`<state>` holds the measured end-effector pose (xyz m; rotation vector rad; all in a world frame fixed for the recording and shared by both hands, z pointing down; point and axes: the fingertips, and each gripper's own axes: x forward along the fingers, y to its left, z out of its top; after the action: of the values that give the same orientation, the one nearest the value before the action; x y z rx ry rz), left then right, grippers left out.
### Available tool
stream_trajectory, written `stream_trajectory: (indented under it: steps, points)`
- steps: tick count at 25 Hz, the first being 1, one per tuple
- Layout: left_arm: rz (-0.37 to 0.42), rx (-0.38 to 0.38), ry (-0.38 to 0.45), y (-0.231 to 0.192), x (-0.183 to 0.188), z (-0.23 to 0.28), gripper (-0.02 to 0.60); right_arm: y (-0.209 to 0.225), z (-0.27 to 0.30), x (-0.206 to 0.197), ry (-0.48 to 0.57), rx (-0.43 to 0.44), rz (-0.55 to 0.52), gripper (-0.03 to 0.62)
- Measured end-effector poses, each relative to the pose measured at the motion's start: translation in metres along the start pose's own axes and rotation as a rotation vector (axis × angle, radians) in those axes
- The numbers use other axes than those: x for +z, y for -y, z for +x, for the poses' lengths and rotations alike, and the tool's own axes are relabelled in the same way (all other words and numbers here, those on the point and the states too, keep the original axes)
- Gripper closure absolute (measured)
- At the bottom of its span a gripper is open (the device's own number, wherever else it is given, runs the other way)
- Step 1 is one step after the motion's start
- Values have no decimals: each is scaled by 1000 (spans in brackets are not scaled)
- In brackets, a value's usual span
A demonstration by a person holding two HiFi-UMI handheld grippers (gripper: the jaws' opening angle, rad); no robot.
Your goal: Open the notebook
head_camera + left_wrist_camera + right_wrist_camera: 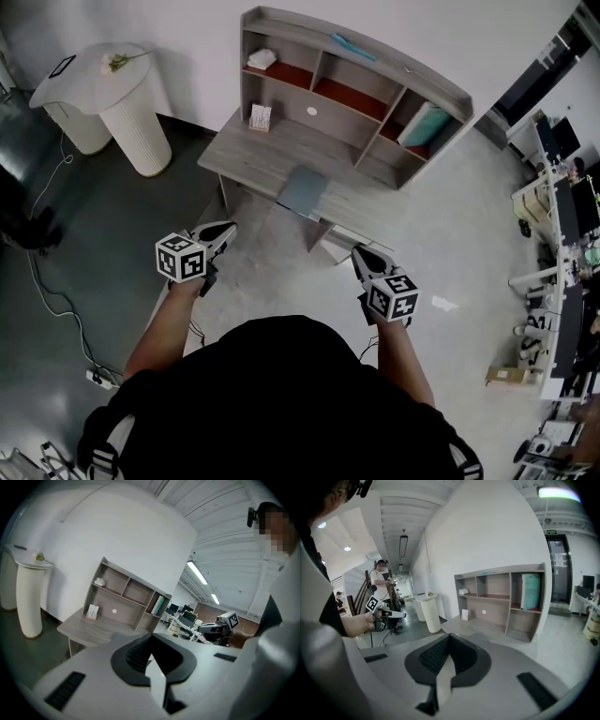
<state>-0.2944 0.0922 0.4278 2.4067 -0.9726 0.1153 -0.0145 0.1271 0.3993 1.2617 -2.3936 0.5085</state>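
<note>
Head view: the notebook (pixel 303 192) lies at the desk's (pixel 258 155) near edge, ahead and between your left gripper (pixel 225 229) and right gripper (pixel 362 251), long axis near-far. Both are clamped closed, empty, neither clearly nearer.

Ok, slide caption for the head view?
Left gripper and right gripper, shut and empty, held short of the notebook on the desk.
</note>
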Motion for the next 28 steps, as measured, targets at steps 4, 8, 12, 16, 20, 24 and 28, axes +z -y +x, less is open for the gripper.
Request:
stream_trajectory:
  steps: [4,8,12,16,20,24,28]
  points:
    - [-16,6,7,-8,-2,-9,573,-10,7,-1,-15,8,-5,594]
    - [-42,3,5,-9,-8,-14,573,-14,8,5,-6,8,-7,594]
    - [-34,3,-35,-9,-19,-10,573,-15,10,-1,-8,10,7,594]
    - [-18,-4,-38,-5,-17,-3,572,-10,13,-6,-15,9,19,594]
    - [-17,6,-32,-9,-14,-4,572,-6,18,1,1,15,10,594]
    - [-18,26,-36,-14,-14,-9,572,-1,25,7,10,20,8,594]
    - [-35,57,-31,-26,-11,-8,573,4,30,8,6,30,9,594]
